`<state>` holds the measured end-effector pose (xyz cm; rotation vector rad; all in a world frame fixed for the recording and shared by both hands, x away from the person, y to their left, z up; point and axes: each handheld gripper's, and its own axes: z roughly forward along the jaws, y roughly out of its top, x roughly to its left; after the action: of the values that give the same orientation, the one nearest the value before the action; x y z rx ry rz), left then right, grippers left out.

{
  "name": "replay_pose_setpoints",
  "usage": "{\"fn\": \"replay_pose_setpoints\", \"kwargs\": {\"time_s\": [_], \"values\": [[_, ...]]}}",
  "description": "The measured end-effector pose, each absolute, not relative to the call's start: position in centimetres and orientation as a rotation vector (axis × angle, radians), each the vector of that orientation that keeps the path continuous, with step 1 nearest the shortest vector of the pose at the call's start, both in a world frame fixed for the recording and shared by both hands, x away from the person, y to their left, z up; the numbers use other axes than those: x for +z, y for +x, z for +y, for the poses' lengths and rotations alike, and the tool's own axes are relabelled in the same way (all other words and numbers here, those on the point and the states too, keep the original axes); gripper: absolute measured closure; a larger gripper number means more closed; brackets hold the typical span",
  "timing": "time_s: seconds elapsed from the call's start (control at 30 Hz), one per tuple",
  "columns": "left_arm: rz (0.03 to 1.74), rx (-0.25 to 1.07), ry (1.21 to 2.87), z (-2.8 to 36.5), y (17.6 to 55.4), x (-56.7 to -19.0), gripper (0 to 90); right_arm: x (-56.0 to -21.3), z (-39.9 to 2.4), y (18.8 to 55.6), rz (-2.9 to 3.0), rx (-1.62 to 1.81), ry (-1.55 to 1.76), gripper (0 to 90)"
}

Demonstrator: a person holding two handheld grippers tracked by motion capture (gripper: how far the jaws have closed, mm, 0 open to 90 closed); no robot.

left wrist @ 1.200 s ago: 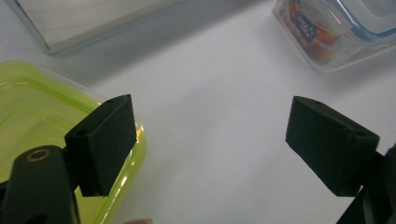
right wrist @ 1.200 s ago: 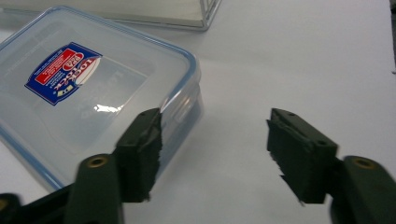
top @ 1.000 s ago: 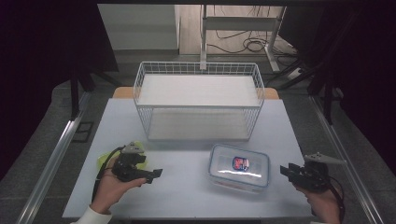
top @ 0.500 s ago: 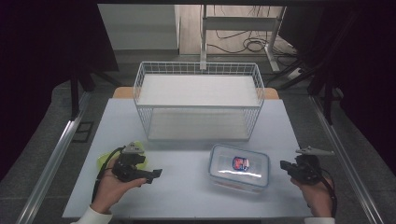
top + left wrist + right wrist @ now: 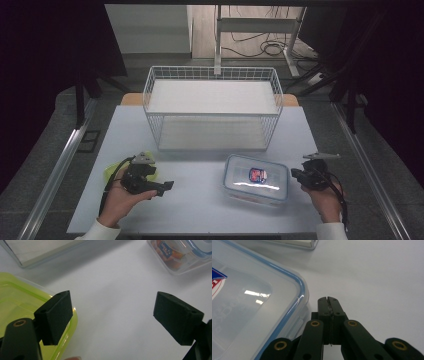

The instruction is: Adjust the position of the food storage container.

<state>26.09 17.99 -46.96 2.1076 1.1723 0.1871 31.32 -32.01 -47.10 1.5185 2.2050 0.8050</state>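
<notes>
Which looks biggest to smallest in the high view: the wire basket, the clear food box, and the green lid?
1. Wire basket, by far the largest.
2. Clear food box with the blue-edged lid.
3. Green lid, though the left hand-held gripper and hand cover part of it, so its full size is unsure.

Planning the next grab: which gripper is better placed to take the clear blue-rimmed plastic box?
Right. The right gripper, jaws shut, sits beside the clear blue-rimmed plastic box; the open left gripper is by the green lidded container.
</notes>
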Motion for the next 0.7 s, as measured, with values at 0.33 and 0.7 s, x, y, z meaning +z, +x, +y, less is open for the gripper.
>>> {"fn": "replay_pose_setpoints", "kwargs": {"time_s": [0.33,0.7], "values": [[1.188,0.205,2.101,18.3,26.1,-46.8,15.3,-47.1,-31.3,31.3,2.237,0.769,1.470,89.0],[1.180,0.206,2.111,18.2,26.0,-46.8,15.2,-47.2,-29.9,31.5,2.255,0.771,1.430,89.1]]}}
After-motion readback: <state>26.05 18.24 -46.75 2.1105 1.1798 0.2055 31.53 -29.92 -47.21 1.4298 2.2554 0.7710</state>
